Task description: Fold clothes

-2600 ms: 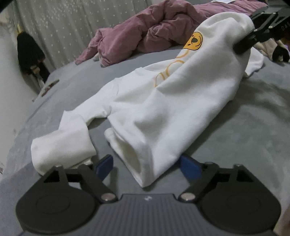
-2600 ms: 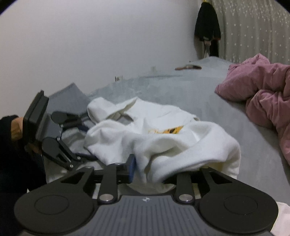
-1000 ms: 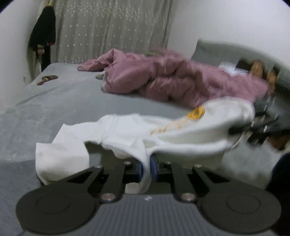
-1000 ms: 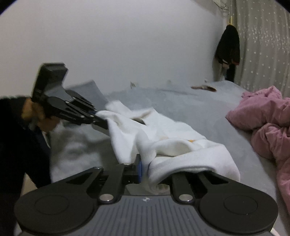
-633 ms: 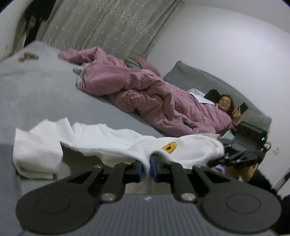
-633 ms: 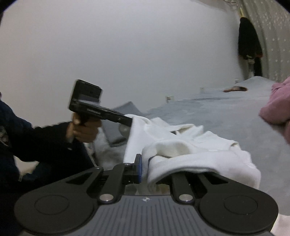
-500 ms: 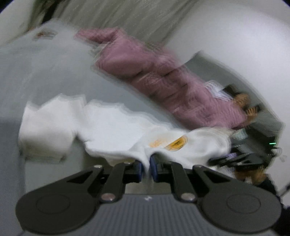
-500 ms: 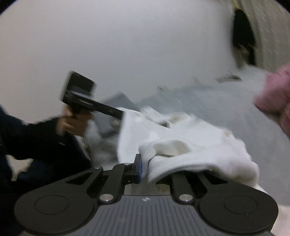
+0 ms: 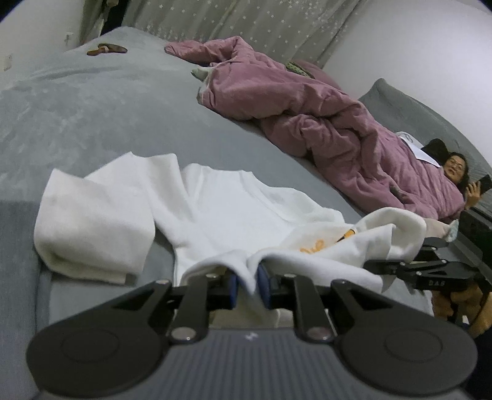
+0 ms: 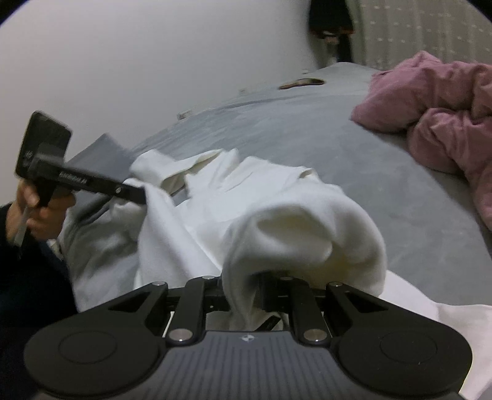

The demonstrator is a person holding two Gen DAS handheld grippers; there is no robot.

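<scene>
A white sweatshirt [image 9: 227,212] with an orange print lies partly spread on the grey bed [image 9: 92,117]. One sleeve is folded at the left. My left gripper [image 9: 249,284] is shut on its near hem edge. My right gripper [image 10: 243,292] is shut on another part of the sweatshirt [image 10: 292,221], which bulges over the fingers. Each gripper shows in the other's view: the right one [image 9: 396,267] at the right, the left one [image 10: 135,195] at the left, both pinching the white cloth.
A crumpled pink duvet [image 9: 307,114] lies across the far side of the bed, with a person [image 9: 455,167] lying at its right end. A slipper [image 9: 106,49] lies at the far left. A dotted curtain [image 9: 246,21] hangs behind. A grey cloth [image 10: 98,154] lies near the wall.
Both grippers lifted the sweatshirt off the bed and have swung it down again. It now lies more spread on the bed. The left gripper closed on the hem earlier.
</scene>
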